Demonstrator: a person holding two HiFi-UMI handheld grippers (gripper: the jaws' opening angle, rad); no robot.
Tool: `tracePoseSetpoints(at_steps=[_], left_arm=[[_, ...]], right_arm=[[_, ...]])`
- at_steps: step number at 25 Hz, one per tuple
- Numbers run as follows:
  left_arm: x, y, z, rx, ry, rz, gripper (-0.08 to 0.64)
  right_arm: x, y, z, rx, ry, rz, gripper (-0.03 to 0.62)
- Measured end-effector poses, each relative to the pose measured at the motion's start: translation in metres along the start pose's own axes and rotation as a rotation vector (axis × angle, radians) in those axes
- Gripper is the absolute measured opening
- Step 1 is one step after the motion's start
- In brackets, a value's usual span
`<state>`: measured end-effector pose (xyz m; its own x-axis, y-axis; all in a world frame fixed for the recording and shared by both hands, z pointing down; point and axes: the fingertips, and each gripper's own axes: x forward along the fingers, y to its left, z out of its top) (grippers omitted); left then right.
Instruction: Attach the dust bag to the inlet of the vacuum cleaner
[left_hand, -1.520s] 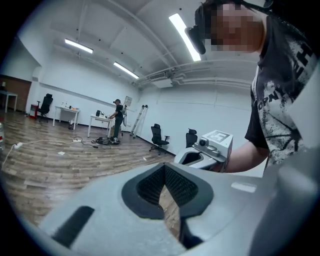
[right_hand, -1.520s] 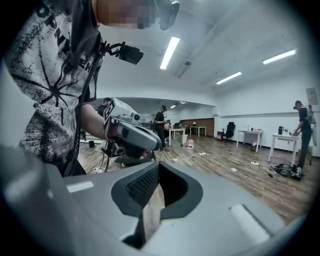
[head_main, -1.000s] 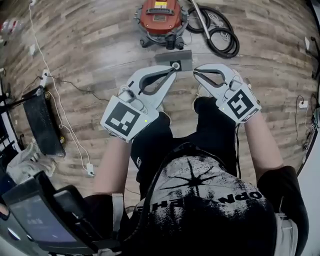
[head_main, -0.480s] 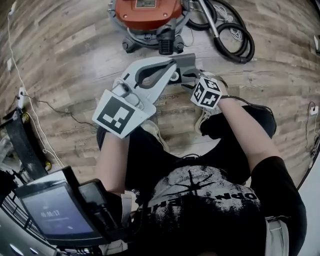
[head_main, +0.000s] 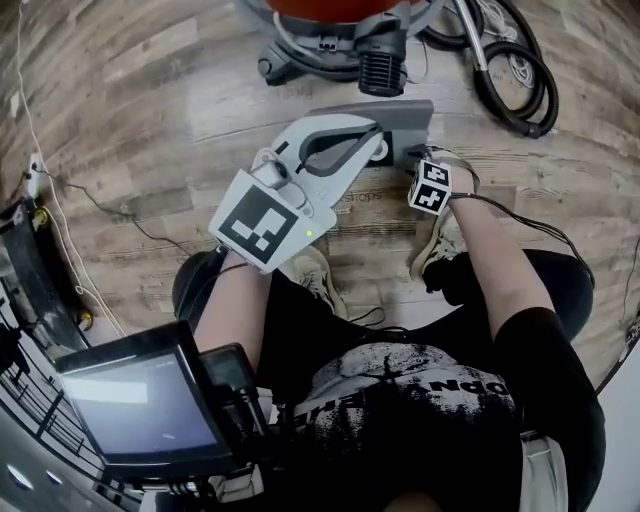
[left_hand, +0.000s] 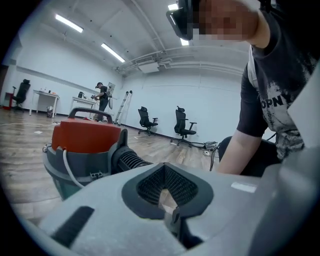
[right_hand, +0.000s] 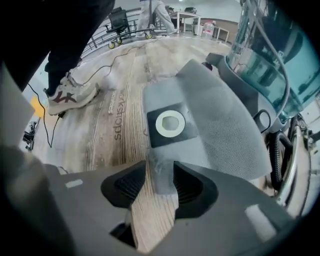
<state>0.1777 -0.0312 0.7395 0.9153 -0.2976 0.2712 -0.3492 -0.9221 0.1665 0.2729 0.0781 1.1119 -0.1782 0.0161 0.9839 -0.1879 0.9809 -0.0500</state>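
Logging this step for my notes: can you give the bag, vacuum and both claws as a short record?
dust bag: flat on wooden floor, collar facing up
vacuum cleaner: upright by bag, bag unattached
left claw: shut, empty
right claw: just been opening, jaws apart, bag's corner between them, ungripped

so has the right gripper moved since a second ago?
Yes: the right gripper has tipped down to the near corner of the dust bag; its jaws have just been opening, that corner between them.
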Motion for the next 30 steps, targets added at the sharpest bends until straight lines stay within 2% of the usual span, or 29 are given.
tracePoseSetpoints(at_steps=[5, 12, 15, 18, 25, 30], left_arm=[[0.004, 0.005, -0.015, -0.079, 0.022, 0.024, 0.000], [0.009, 0.008, -0.018, -0.032, 0.050, 0.001, 0.000], [0.009, 0.008, -0.019, -0.036, 0.059, 0.006, 0.000], [0.009, 0.009, -0.023, -0.035, 0.078, 0.004, 0.000], [0.005, 0.013, -0.033, -0.032, 0.121, -0.007, 0.000], [0.004, 0.008, -0.041, 0.023, 0.171, -0.028, 0.000]], right_arm=[[0.028, -0.004, -0.009, -0.046, 0.043, -0.023, 0.179], [0.040, -0.007, -0.008, -0.100, 0.062, -0.033, 0.152], [0.038, -0.002, -0.006, -0.157, 0.070, -0.020, 0.070], [0.035, -0.002, -0.003, -0.200, 0.079, 0.002, 0.034], [0.005, -0.010, 0.008, -0.275, 0.091, 0.089, 0.025], [-0.061, -0.019, 0.032, -0.321, 0.030, 0.126, 0.023]])
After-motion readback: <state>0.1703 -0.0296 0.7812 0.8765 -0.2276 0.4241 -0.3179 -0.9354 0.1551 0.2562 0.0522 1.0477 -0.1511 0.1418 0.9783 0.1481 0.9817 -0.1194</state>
